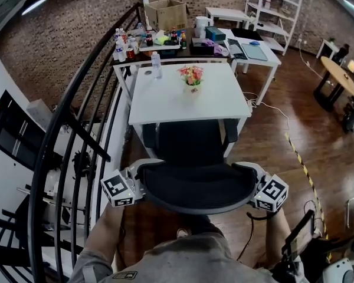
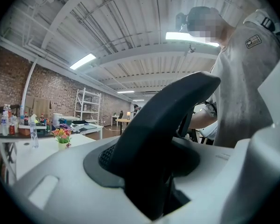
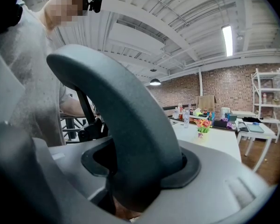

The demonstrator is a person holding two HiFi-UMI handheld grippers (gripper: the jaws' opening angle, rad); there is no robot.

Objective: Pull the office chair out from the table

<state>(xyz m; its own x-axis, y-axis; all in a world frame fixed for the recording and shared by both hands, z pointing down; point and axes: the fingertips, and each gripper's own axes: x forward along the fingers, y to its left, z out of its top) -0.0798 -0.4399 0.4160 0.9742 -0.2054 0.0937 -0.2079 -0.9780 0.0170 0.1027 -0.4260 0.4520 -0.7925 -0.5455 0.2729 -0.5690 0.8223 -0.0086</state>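
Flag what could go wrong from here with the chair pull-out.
1. The left claw and the right claw clamp only the curved outer rim of the black mesh office chair. A sharp tug could slip one off.
2. The black metal stair railing stands close on the left. Pulling back may swing the chair or the left arm into it.
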